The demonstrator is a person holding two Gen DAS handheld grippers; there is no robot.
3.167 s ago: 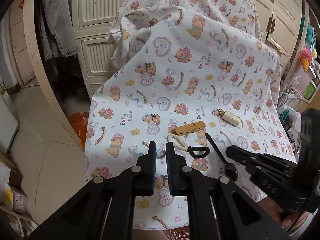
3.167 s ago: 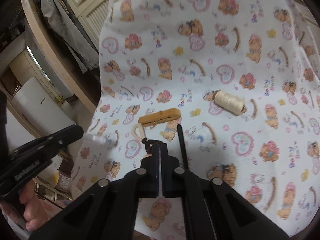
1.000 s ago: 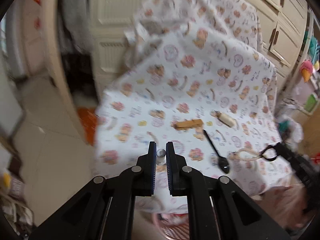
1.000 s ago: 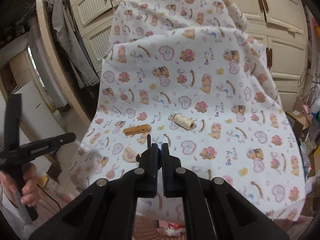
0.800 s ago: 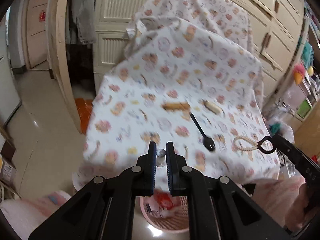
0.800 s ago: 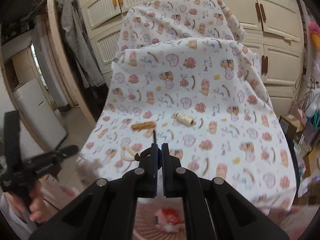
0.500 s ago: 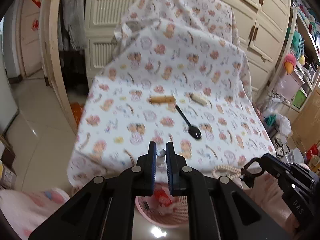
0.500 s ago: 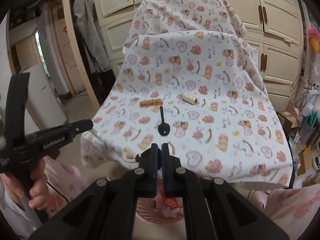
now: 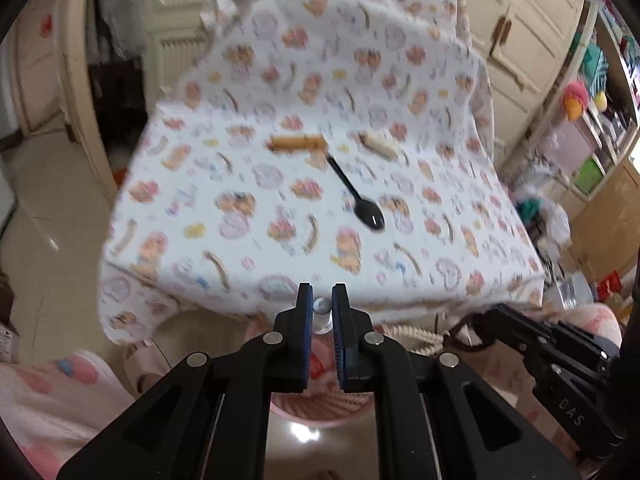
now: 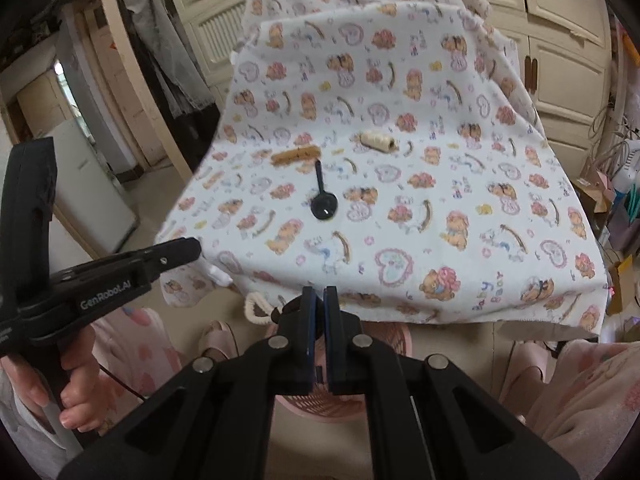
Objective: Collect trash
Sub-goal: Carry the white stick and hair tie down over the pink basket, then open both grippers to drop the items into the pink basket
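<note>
Left gripper (image 9: 321, 308): clenched on a small clear vial (image 9: 321, 314), cap showing between the pads. Directly below and beyond the jaws: pink basket (image 9: 316, 410), on the floor under the table edge, some trash already inside.

Right gripper (image 10: 319, 304): clenched on a dark clasp (image 10: 289, 309), with a cream beaded loop (image 10: 256, 308) hanging out to the left of the jaws. Same basket (image 10: 394, 334) beneath and behind the fingers, partly hidden.

Step in hand, as judged: carrying both items over the basket for dropping. To do well: bring each pair of jaws squarely above the basket mouth before opening, low enough to avoid a bounce off the rim; release the vial straight down; let the loop hang free inside the rim first, so no beads drape over the edge.

Remaining ahead of the jaws, on the cloth (image 10: 400, 220): black spoon (image 10: 322, 196), wooden clip (image 10: 296, 156), thread spool (image 10: 378, 142), all well apart from both grippers.

Writing: "GenRobot.AI" on the left gripper's arm, right wrist view; "DAS" on the right gripper's body, left wrist view; "Baby" in the cloth print.
</note>
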